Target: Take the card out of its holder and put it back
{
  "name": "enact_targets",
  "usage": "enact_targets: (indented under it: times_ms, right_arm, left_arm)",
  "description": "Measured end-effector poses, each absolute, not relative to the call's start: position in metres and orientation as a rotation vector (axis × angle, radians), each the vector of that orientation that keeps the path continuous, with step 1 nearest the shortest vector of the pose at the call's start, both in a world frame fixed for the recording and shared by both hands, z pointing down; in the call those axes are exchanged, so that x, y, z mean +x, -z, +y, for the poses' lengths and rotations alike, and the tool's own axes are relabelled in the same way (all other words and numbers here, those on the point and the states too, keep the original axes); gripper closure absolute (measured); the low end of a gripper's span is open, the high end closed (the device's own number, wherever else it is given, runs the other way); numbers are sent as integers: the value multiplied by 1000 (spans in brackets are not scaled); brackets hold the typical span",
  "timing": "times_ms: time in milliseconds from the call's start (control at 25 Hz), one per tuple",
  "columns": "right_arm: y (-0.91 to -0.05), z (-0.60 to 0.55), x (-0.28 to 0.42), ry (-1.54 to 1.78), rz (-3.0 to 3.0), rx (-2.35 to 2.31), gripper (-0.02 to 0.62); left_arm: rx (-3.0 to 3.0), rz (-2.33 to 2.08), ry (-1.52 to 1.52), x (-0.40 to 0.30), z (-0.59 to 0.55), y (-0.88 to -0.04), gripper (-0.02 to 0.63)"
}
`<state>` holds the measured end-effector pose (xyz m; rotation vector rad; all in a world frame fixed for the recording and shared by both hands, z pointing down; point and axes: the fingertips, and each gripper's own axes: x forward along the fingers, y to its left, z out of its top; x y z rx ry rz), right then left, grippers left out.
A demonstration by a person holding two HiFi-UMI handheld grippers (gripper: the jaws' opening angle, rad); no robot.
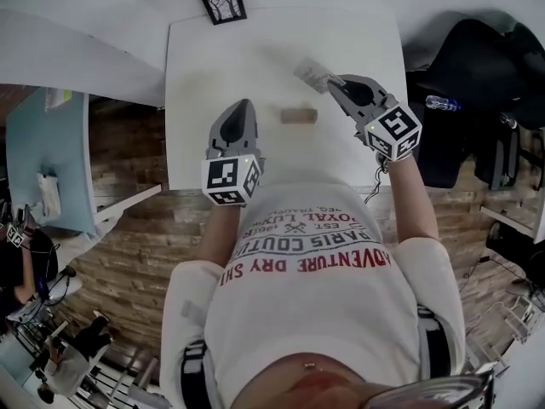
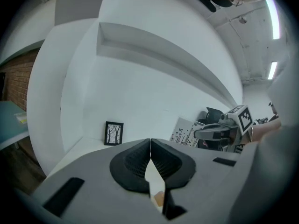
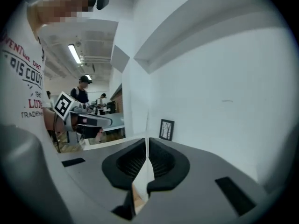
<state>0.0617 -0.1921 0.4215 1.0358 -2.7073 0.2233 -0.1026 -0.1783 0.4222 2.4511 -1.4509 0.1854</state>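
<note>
Two grippers: left gripper (image 1: 243, 107) jaws pressed together, empty; right gripper (image 1: 334, 84) jaws clamped on card (image 1: 312, 74).
Card: white, small dark prints, far-right of holder (image 1: 299, 115), apart from it.
Holder: wooden block, mid-table (image 1: 196, 75).

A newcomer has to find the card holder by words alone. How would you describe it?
Start at the white table before the person. Near its middle lies the card holder, a small tan wooden block. It is the only brown thing there, unlike the black-framed picture at the far edge.
</note>
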Motion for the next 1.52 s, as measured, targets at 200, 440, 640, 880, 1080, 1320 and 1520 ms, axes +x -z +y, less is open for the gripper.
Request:
enact_targets:
  times_ms: [200,440,640,880,1080,1320,1520]
  right_arm:
    - [-437,-197,95,-341,-2581,1441,561]
    - [-455,-187,111,-440,-2480,1626,561]
    - [-459,-182,121,-486,-2426,1716,561]
    - [-455,-183,124,-461,-2423,1712,561]
    - [-456,-182,122,-449,-2436,1684,561]
    - [-459,-183,120,-442,-2446,1658,561]
    - [-453,-182,118,-428,-2488,1601,561]
  left_arm:
    - [2469,-1474,-163,-98,-183,-410,580]
    - [2490,-1460,-153,-93,-185,-407,581]
    - [2548,-1463,-182,-84,-184,-402,581]
    - [2573,-1419,-199,-77,-183,-400,581]
    - [2578,-1437,-196,-77,-182,-399,581]
    - [2569,-1407,-187,-71,-180,-403,581]
    - [2550,-1396,-175,-69,-176,-402,581]
